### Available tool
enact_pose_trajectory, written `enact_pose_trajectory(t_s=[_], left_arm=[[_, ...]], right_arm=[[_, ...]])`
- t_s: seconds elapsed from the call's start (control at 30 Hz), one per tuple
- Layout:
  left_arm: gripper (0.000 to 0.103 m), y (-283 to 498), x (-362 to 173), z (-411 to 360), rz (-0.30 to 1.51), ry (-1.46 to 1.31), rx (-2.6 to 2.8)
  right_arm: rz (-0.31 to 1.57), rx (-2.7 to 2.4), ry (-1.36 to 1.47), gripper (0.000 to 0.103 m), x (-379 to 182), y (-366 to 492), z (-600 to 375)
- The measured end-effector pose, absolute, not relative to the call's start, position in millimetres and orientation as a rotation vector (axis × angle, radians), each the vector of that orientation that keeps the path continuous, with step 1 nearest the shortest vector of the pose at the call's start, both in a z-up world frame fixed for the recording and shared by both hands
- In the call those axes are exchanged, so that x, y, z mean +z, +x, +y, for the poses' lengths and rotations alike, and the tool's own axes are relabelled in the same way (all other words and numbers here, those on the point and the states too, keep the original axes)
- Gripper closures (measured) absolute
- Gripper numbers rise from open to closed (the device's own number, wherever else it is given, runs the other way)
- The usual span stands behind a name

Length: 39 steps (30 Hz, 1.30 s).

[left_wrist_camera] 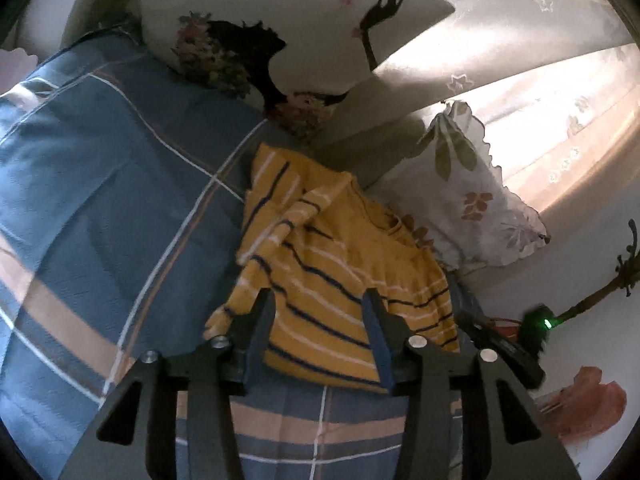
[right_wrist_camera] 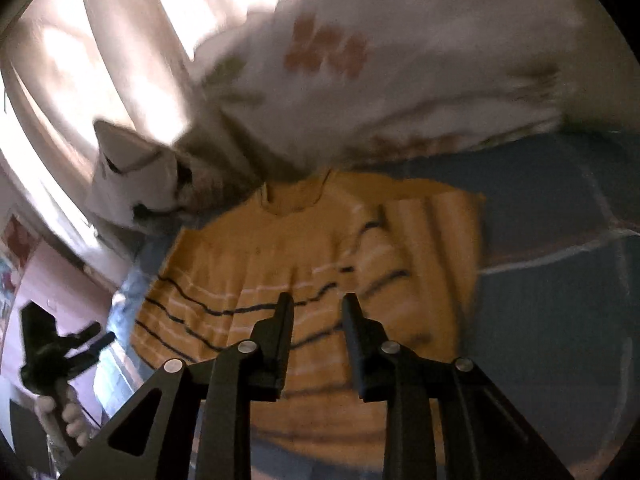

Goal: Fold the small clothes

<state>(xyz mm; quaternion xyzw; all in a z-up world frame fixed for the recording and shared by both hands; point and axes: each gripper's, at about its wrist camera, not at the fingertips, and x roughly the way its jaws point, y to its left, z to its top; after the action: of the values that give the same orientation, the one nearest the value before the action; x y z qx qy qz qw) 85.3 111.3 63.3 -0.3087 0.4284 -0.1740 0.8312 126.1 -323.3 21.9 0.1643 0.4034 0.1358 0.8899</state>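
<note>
A small yellow sweater (left_wrist_camera: 340,280) with dark and white stripes lies on the blue checked bedcover (left_wrist_camera: 100,184), one sleeve folded over its body. My left gripper (left_wrist_camera: 316,302) hovers over the sweater's lower hem, open, with nothing pinched between its fingers. In the blurred right wrist view the same sweater (right_wrist_camera: 304,256) lies flat with its neckline toward the pillows. My right gripper (right_wrist_camera: 318,300) hangs above its striped middle, jaws a little apart and not gripping cloth. The left gripper (right_wrist_camera: 60,348) also shows at the lower left of that view, held in a hand (right_wrist_camera: 68,416).
A white pillow with a dark printed figure (left_wrist_camera: 280,28) and a frilled leaf-print pillow (left_wrist_camera: 476,196) lie just beyond the sweater. Bright curtains (left_wrist_camera: 560,92) hang behind them. A black device with a green light (left_wrist_camera: 540,320) sits at the sweater's right edge.
</note>
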Motion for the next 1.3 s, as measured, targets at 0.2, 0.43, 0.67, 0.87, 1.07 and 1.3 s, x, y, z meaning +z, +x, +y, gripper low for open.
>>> enact_pose_trajectory(t_s=[0.2, 0.43, 0.67, 0.87, 1.07, 1.3], left_arm=[[0.058, 98, 41, 112, 0.936, -0.663, -0.301], [0.05, 102, 15, 125, 0.961, -0.677, -0.259], [0.045, 99, -9, 118, 0.977, -0.774, -0.291], [0.077, 98, -30, 115, 0.994, -0.918, -0.328], [0.077, 88, -32, 116, 0.955, -0.95, -0.328], [0.077, 75, -26, 115, 0.932, -0.955, -0.324]], right_arm=[[0.879, 0.013, 0.295, 0.076, -2, 182, -345], [0.804, 0.088, 0.258, 0.061, 37, 164, -297], [0.913, 0.494, 0.188, 0.05, 32, 188, -165], [1.014, 0.546, 0.11, 0.048, 10, 231, -84], [1.027, 0.47, -0.101, 0.032, -2, 251, -32], [0.992, 0.371, -0.352, 0.023, -18, 241, 5]])
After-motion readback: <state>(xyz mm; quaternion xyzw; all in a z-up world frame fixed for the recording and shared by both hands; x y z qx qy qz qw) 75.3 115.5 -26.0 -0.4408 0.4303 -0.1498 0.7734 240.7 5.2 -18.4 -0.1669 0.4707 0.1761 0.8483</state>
